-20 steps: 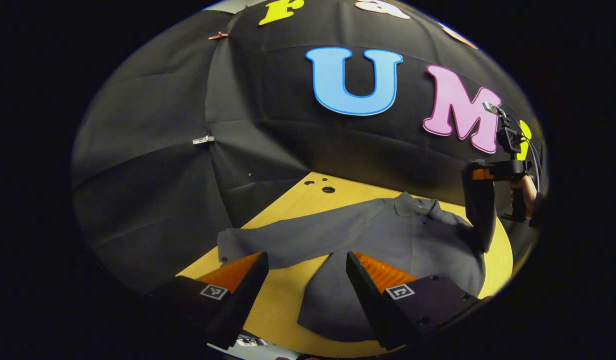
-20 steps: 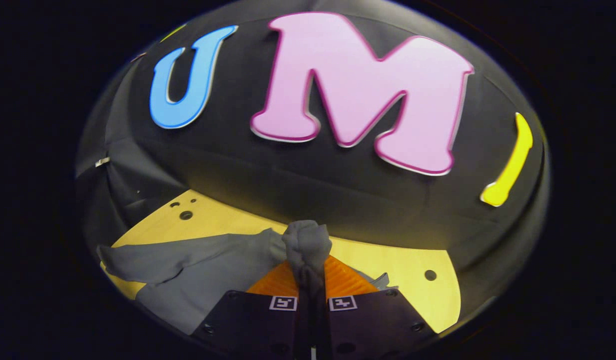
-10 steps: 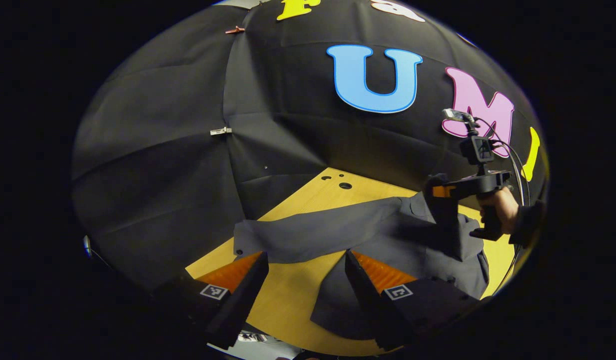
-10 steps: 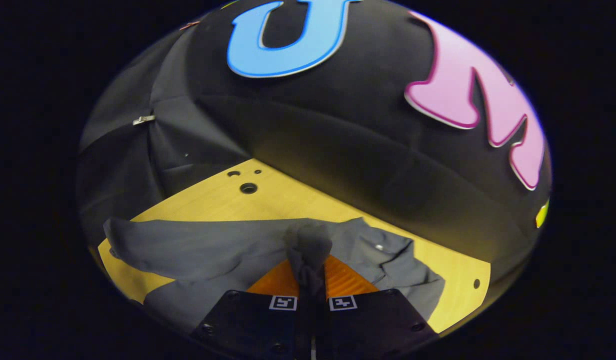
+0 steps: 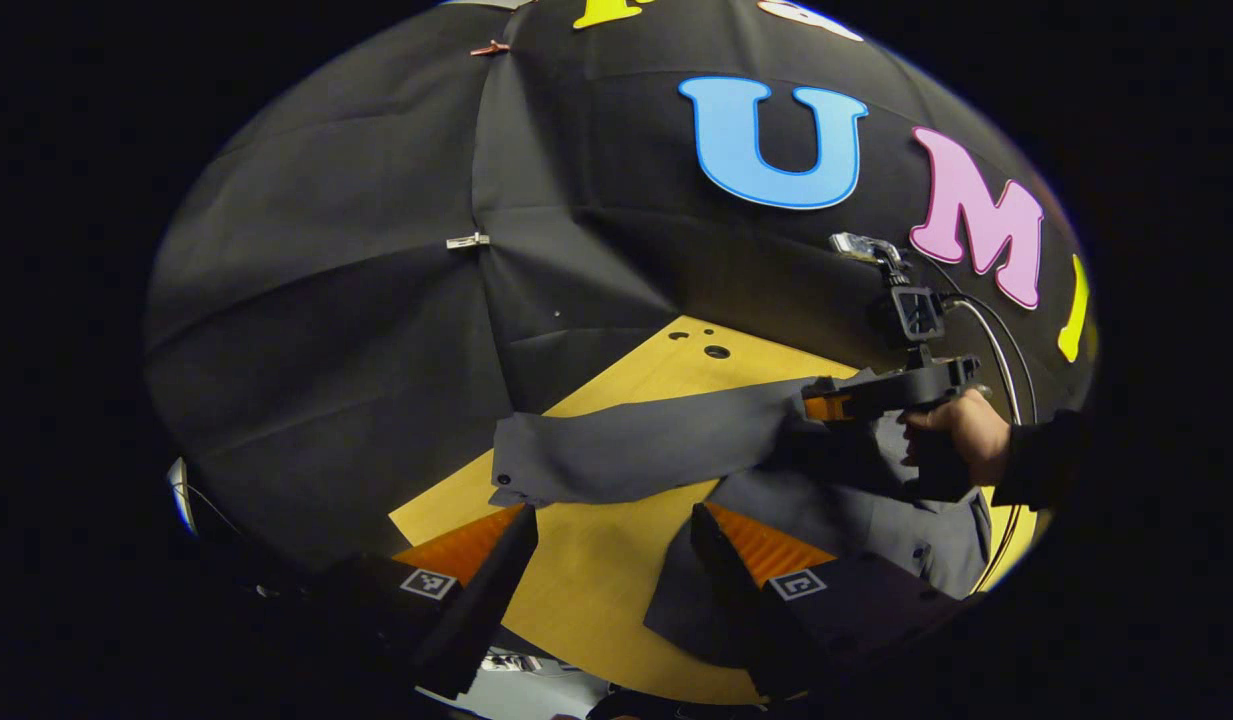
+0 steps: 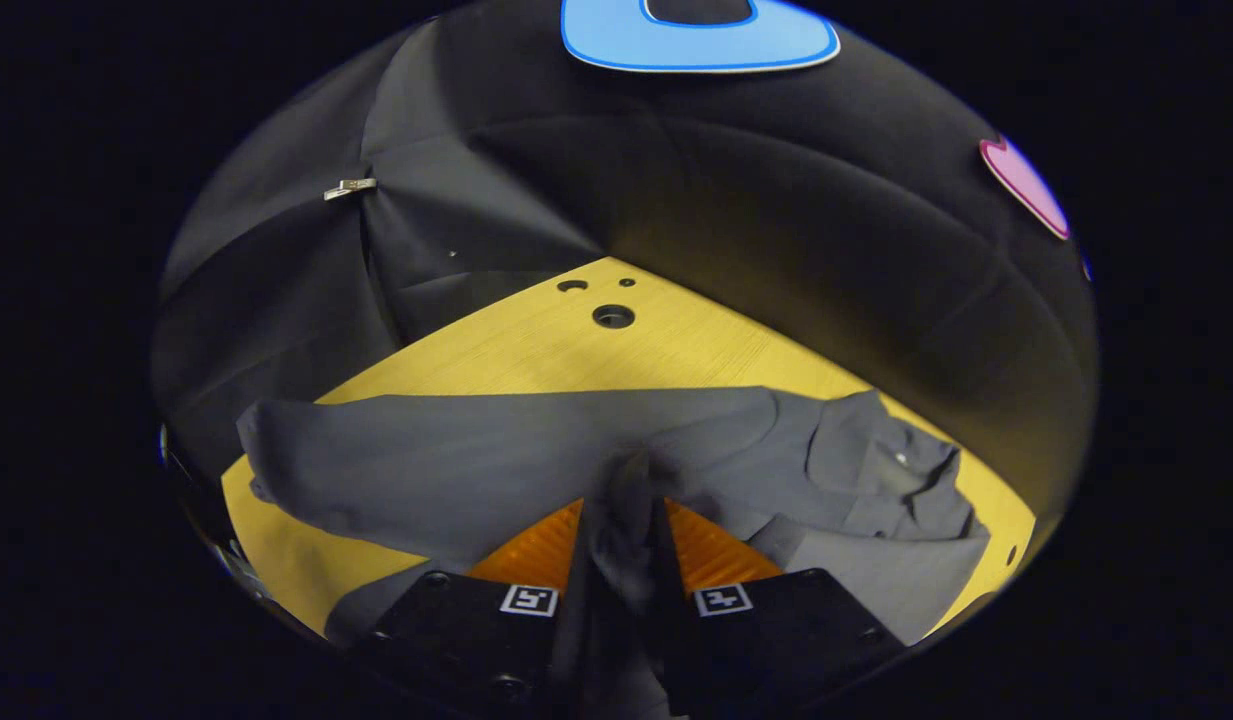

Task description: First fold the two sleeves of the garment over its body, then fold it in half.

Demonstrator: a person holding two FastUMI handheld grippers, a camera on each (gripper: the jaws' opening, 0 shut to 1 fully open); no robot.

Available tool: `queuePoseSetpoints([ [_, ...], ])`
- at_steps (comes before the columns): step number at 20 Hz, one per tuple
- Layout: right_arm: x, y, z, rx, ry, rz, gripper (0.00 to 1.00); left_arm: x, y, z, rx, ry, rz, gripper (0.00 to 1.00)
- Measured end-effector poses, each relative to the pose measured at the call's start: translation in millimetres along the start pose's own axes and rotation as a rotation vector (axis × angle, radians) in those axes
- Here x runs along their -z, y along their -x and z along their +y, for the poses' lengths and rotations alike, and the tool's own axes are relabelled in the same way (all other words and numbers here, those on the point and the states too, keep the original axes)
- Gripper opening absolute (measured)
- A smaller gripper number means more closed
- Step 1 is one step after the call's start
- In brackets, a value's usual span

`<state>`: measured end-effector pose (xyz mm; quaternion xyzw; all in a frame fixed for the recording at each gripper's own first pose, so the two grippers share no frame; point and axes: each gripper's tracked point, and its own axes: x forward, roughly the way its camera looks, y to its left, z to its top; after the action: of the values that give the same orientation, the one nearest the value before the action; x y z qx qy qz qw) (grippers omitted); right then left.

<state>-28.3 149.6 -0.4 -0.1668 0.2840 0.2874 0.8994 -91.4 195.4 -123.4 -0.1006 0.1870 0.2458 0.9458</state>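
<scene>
Fabric of the right sleeve point(image 6: 626, 500) is travelling further over the grey shirt point(image 6: 456, 470), pinched in the right gripper point(image 6: 626, 520); left gripper point(image 5: 611, 545) is hovering, spread.

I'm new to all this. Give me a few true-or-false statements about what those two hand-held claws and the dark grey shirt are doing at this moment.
1. The right gripper is pinching cloth of the dark grey shirt. True.
2. The left gripper is clamped on a sleeve. False: it is open, holding nothing.
3. The shirt lies on a yellow wooden table. True.
4. The shirt is already folded in half. False: one sleeve is stretched out sideways.
</scene>
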Motion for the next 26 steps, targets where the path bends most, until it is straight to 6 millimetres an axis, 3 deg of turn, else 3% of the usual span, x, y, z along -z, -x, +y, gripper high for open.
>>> queuePoseSetpoints([
  [1, 0, 6, 3, -0.009, -0.017, -0.005, 0.37, 0, -4, 3, -0.002, 0.013, -0.006, 0.97],
  [4, -2, 31, 1, -0.025, -0.031, -0.026, 0.79, -5, -19, 20, -0.035, 0.043, -0.021, 0.97],
  [7, -4, 66, -10, 0.001, -0.042, -0.069, 0.98, -8, -39, 40, -0.063, 0.084, -0.027, 0.98],
  [12, 7, 127, -44, 0.069, -0.163, -0.115, 0.99, -12, -91, 76, -0.110, 0.111, -0.021, 0.97],
  [17, 33, 187, -99, 0.196, -0.239, -0.130, 0.98, -4, -147, 102, -0.149, 0.080, 0.012, 0.94],
  [22, 80, 244, -133, 0.317, -0.328, -0.109, 0.99, 8, -195, 106, -0.127, 0.079, 0.072, 1.00],
  [24, 94, 265, -137, 0.336, -0.378, -0.100, 0.99, 14, -210, 104, -0.112, 0.075, 0.098, 0.94],
  [26, 104, 289, -149, 0.377, -0.412, -0.108, 0.99, 21, -221, 97, -0.085, 0.071, 0.125, 0.97],
])
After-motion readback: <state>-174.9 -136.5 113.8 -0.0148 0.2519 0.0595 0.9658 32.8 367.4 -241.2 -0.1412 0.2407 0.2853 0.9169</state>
